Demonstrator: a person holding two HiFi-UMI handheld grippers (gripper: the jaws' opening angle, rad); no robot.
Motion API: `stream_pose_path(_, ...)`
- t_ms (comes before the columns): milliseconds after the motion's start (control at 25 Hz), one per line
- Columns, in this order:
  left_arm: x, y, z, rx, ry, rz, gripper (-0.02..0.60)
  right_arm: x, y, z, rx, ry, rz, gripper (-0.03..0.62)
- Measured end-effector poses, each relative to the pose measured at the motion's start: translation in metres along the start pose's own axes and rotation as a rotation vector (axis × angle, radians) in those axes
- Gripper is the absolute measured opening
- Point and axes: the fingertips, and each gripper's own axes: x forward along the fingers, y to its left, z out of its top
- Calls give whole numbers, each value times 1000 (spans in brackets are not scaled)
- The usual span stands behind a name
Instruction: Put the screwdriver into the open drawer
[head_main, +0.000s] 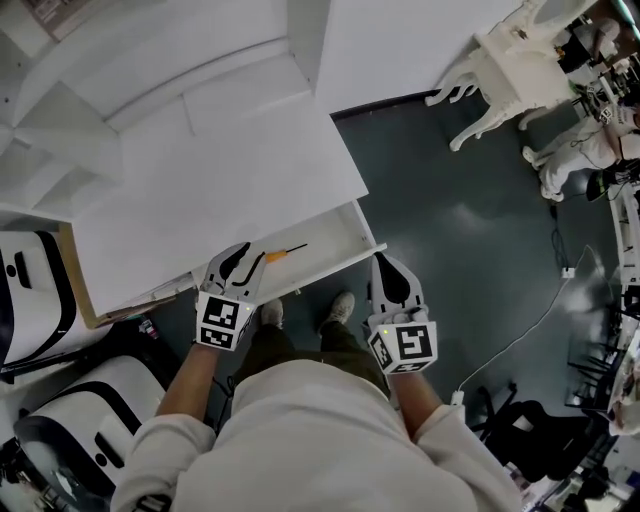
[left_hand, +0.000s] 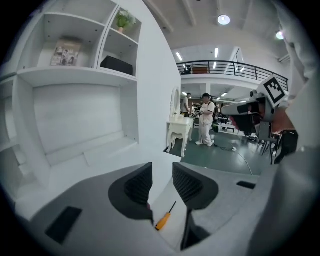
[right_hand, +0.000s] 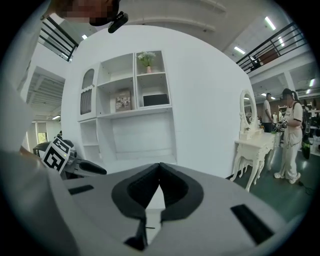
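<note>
An orange-handled screwdriver (head_main: 283, 252) lies loose on the floor of the open white drawer (head_main: 340, 232), which is pulled out from under the white desk top (head_main: 220, 180). My left gripper (head_main: 240, 258) hovers just above the handle end with its jaws open and nothing between them. In the left gripper view the screwdriver (left_hand: 164, 216) shows below the gap of that gripper (left_hand: 162, 176). My right gripper (head_main: 391, 264) is at the drawer's right front corner. In the right gripper view its jaws (right_hand: 160, 169) meet at the tips and are shut on nothing.
White shelving (right_hand: 127, 95) rises behind the desk. A white carved dressing table (head_main: 510, 55) stands on the dark floor to the right, and a cable (head_main: 520, 335) runs across that floor. White-and-black machines (head_main: 40, 290) sit at the left. People (left_hand: 206, 120) stand far off.
</note>
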Motion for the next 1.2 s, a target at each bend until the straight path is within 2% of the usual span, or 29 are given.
stream_pose_path(520,-54,6,41,-46,-139,116,121,9,19,11,-35,-7,94,3)
stream_pose_path(920,-90,15,64,-86,-244,217,8,19,32,17,-61,-7,156,3)
stream_pose_path(1200,-98,15,67,-81,-264,224,5,24,44,19,-75,-4,199,3)
